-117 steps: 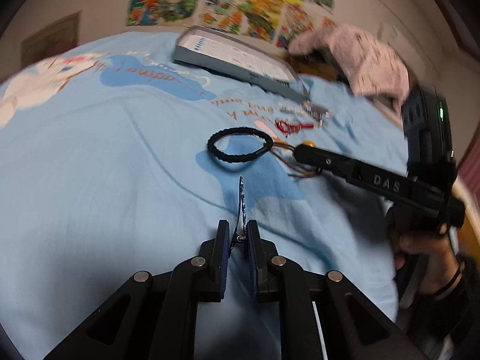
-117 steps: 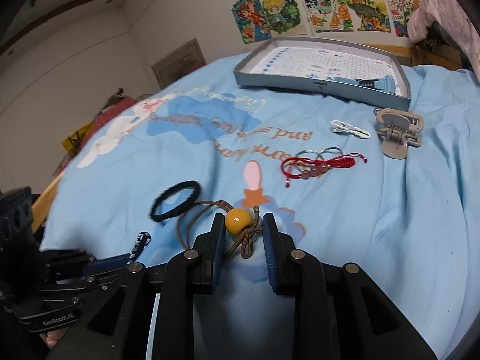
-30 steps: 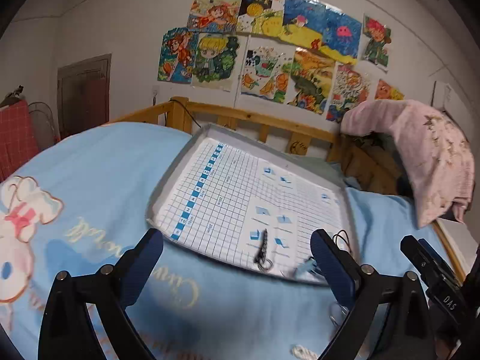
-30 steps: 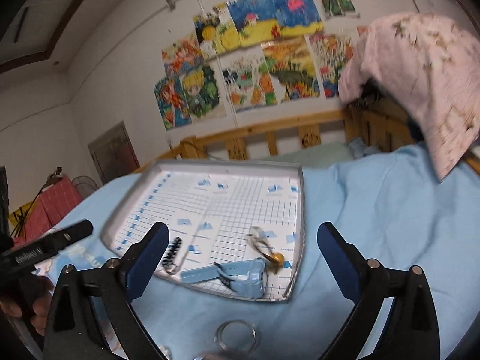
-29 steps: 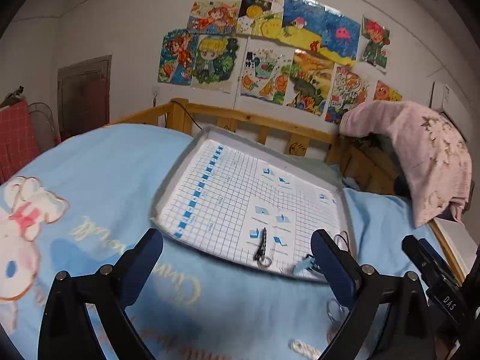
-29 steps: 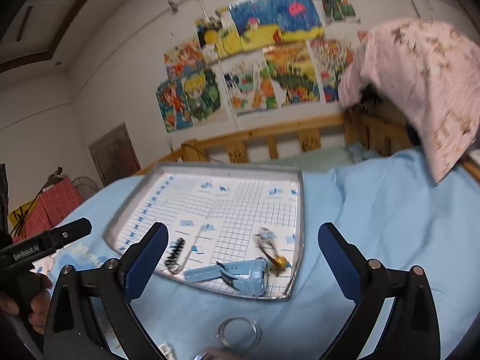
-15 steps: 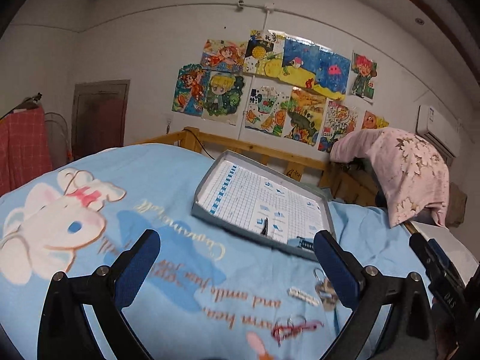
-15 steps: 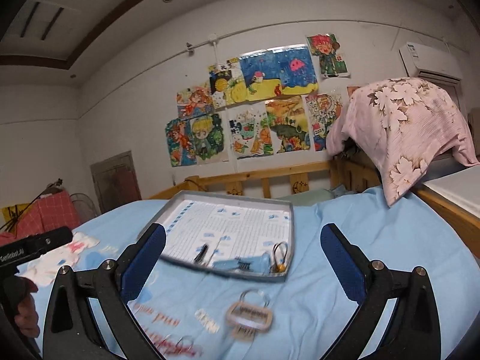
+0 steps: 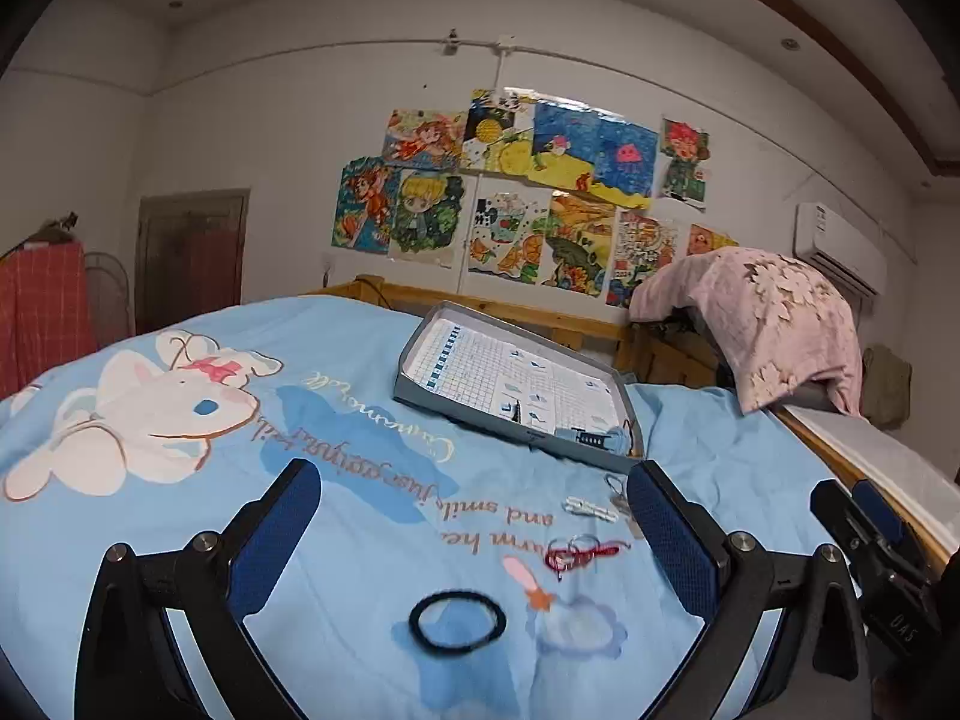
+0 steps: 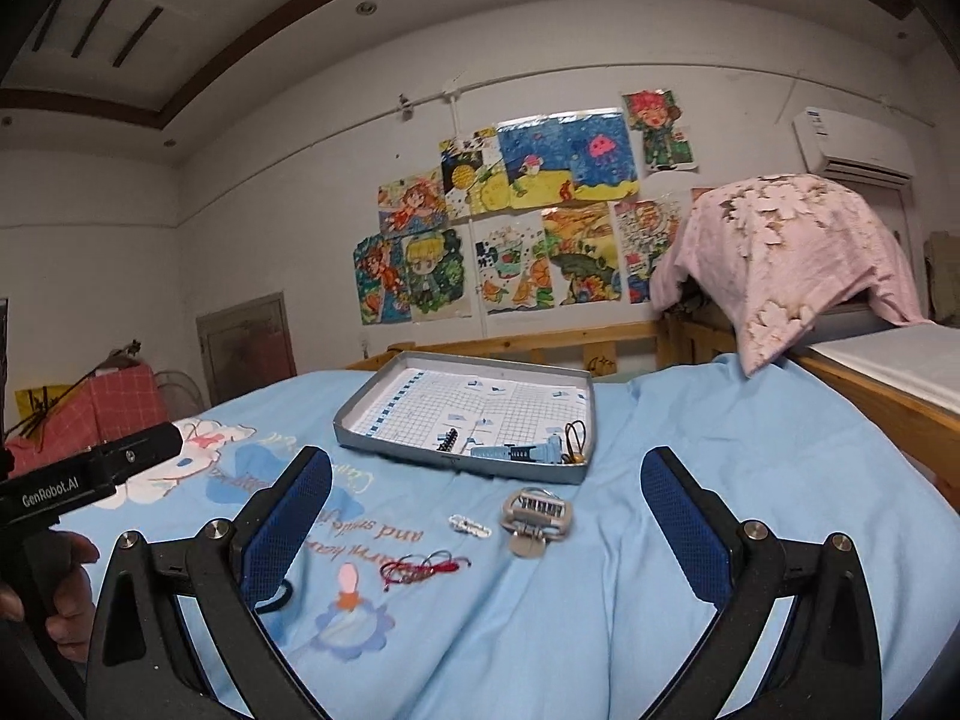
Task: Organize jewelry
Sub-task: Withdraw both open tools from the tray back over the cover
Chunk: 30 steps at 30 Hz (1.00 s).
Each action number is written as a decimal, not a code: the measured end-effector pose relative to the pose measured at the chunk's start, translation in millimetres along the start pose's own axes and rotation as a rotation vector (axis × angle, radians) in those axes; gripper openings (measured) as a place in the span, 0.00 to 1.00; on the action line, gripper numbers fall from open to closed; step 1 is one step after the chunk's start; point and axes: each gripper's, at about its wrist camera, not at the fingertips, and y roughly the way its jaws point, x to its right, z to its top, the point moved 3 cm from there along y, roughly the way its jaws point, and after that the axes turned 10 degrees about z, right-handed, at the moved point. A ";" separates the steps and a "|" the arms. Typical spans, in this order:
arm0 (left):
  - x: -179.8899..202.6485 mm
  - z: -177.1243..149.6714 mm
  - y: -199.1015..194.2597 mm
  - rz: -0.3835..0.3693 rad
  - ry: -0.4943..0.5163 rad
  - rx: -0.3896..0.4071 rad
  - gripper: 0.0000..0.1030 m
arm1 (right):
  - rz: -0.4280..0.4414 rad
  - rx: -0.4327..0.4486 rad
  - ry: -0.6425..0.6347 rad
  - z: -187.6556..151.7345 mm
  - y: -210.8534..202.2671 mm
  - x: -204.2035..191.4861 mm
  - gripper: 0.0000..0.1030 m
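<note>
A grey tray [image 9: 420,399] [image 10: 360,439] with grid paper lies far back on the blue bedsheet. In it rest a blue-black braided piece [image 10: 447,441], a blue hair clip [image 10: 516,454] and a brown cord with an orange bead [image 10: 575,443]. On the sheet lie a black hair tie [image 9: 457,629], a red bracelet [image 9: 579,556] [image 10: 420,572], a white clip [image 9: 590,507] [image 10: 470,525] and a beige claw clip [image 10: 536,516]. My left gripper [image 9: 480,540] and right gripper [image 10: 492,534] are both open and empty, held well back from the tray.
A wooden bed rail [image 10: 540,339] runs behind the tray. A pink floral cloth [image 10: 780,252] drapes over something at the right. A red checked box [image 10: 96,402] stands at the left. A person's hand [image 10: 60,600] holds the other gripper's handle.
Both grippers have pulled back and away from the tray, so more of the sheet and the loose items now shows. The braided piece and beaded cord lie in the tray.
</note>
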 end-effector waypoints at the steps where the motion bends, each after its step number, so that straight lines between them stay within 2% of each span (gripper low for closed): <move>1: -1.5 -2.6 -5.8 -0.001 0.015 0.009 1.00 | -0.002 0.006 0.004 -2.5 -5.8 -1.0 0.98; 8: -19.5 -21.6 -34.9 0.045 0.097 0.016 1.00 | -0.040 -0.002 -0.014 -36.2 -40.0 -11.8 0.98; 13: -31.9 -46.6 -39.2 0.045 0.193 -0.063 1.00 | -0.047 -0.060 -0.017 -47.7 -37.2 -15.9 0.98; 15: -35.2 -53.3 -38.0 0.055 0.201 -0.060 1.00 | -0.056 -0.092 -0.023 -54.0 -31.1 -17.2 0.98; 22: -44.4 -67.6 -16.3 0.025 0.149 -0.128 1.00 | -0.041 -0.173 -0.021 -66.2 -15.8 -21.3 0.98; 30: -40.1 -68.4 41.8 -0.085 0.138 -0.259 1.00 | -0.045 -0.256 -0.014 -69.8 -2.6 -19.8 0.98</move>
